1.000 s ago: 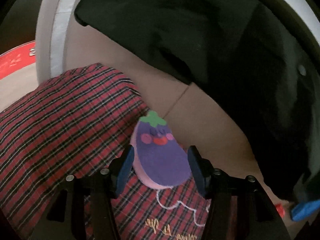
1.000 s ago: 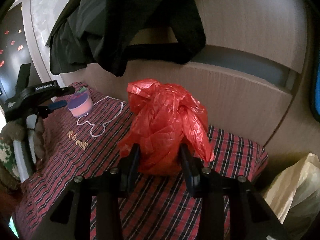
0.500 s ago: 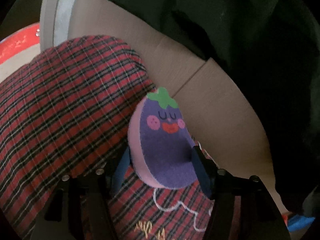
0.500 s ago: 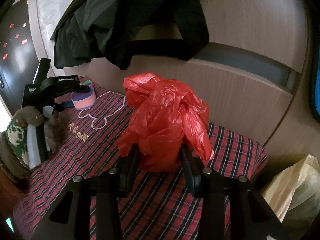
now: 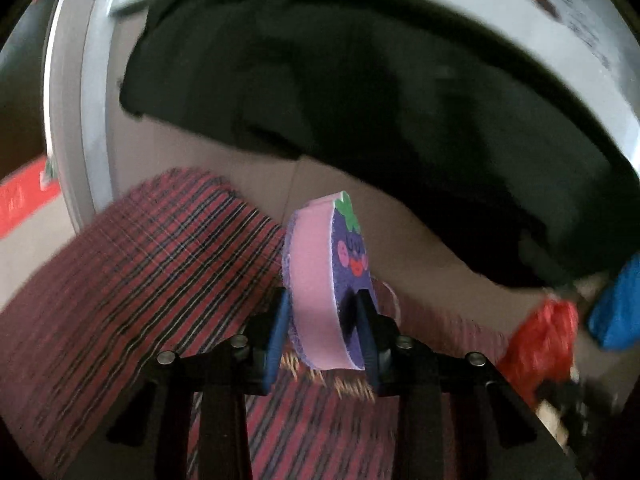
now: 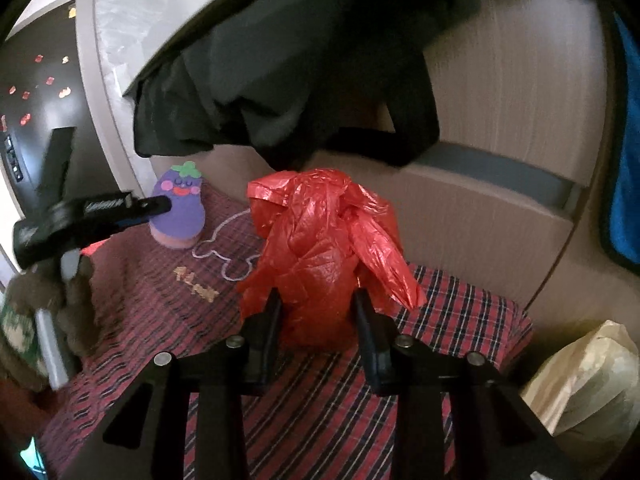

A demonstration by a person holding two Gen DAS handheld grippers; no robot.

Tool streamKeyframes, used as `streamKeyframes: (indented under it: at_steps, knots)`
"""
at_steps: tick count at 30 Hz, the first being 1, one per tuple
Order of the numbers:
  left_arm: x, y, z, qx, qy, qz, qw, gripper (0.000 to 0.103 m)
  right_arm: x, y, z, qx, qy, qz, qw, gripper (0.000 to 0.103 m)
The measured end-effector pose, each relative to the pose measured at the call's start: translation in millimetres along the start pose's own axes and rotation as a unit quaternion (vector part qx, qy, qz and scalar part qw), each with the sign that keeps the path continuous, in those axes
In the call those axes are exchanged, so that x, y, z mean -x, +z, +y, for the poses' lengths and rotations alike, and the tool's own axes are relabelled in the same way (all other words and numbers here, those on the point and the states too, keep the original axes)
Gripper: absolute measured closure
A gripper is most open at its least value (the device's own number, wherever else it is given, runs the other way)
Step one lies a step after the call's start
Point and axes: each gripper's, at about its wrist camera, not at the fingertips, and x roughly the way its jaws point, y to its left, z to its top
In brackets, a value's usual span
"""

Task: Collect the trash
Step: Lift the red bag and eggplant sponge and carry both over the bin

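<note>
On the plaid cloth (image 6: 460, 300) before the wood-panelled wall:

- Left tool (image 5: 322, 330): pinching the eggplant sponge (image 5: 320, 280) by its flat faces, sponge stood on edge, lower end at or just above the cloth.
- Right tool (image 6: 316, 320): fingers pressed against the sides of the red plastic bag (image 6: 324, 252), bag upright on the cloth.
- Step in hand, as judged: pick-up of the sponge as trash.
- Next move: carry the sponge to the red bag; its mouth looks bunched and would need opening.

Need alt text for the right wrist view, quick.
The right gripper has its jaws closed on a crumpled red plastic bag sitting on red plaid cloth. Behind-left, the left gripper holds an eggplant-shaped sponge.
</note>
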Motion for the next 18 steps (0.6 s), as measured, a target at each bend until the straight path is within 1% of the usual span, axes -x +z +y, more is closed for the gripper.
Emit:
streamKeyframes:
  at_steps: [2,4,8,11,14,18]
  knots:
    - [25,-15,-16,-0.032,0.005,-0.017,0.9993,0.069,10,0,3,0.001,0.001,-0.005,1.0,0.072]
    - [44,-28,-29,-0.053,0.009,-0.03,0.9981,0.069,20,0,5,-0.001,0.001,-0.011,1.0,0.072]
    - [72,-48,-56,-0.08,0.009,-0.059,0.995,0.069,47,-4,8,0.0,-0.001,-0.025,1.0,0.072]
    - [90,-61,-67,-0.085,0.004,-0.068,0.9941,0.069,71,-10,10,0.008,-0.006,-0.038,0.999,0.072]
    - [106,-76,-75,-0.08,-0.015,-0.07,0.9942,0.069,94,-17,14,0.018,-0.015,-0.05,0.998,0.072]
    - [133,-91,-92,-0.085,-0.021,-0.084,0.9926,0.069,123,-28,16,0.024,-0.023,-0.068,0.997,0.072]
